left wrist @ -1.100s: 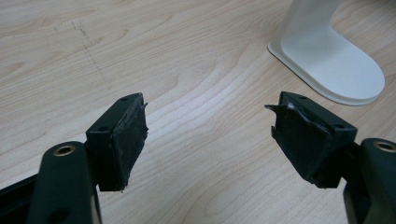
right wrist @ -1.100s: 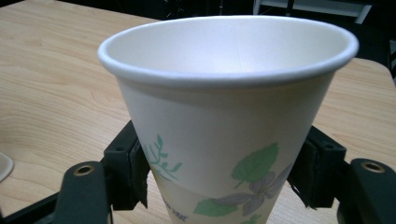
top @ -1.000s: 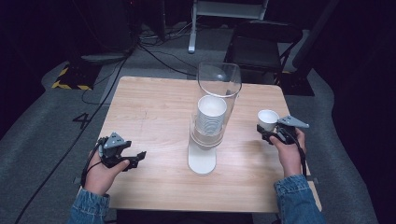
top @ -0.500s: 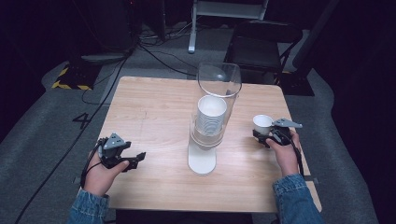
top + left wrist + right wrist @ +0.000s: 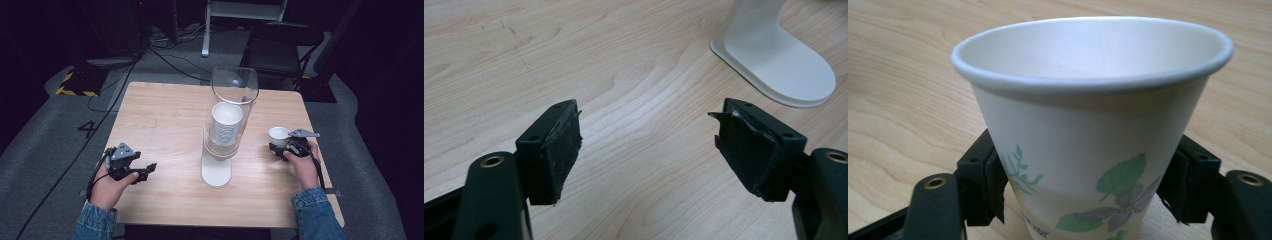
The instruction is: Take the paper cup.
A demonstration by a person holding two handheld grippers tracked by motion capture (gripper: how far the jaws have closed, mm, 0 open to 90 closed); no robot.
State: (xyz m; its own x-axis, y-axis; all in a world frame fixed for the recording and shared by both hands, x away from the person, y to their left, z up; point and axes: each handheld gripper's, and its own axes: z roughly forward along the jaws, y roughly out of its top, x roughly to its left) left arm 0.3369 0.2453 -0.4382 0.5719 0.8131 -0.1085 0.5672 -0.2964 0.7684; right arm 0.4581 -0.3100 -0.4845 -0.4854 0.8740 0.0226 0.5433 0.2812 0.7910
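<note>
White paper cup [image 5: 1088, 130], upright (green leaves, purple flower print).

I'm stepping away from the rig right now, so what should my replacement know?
Left gripper: open, empty, over the table, left of the dispenser.
Right gripper: around one cup, upright, right of the dispenser; jaws have just been opening, pads seem to touch it.
Stack sits in the dispenser.
Done: one cup out, apparently.
Left: probably let go and back off.
</note>
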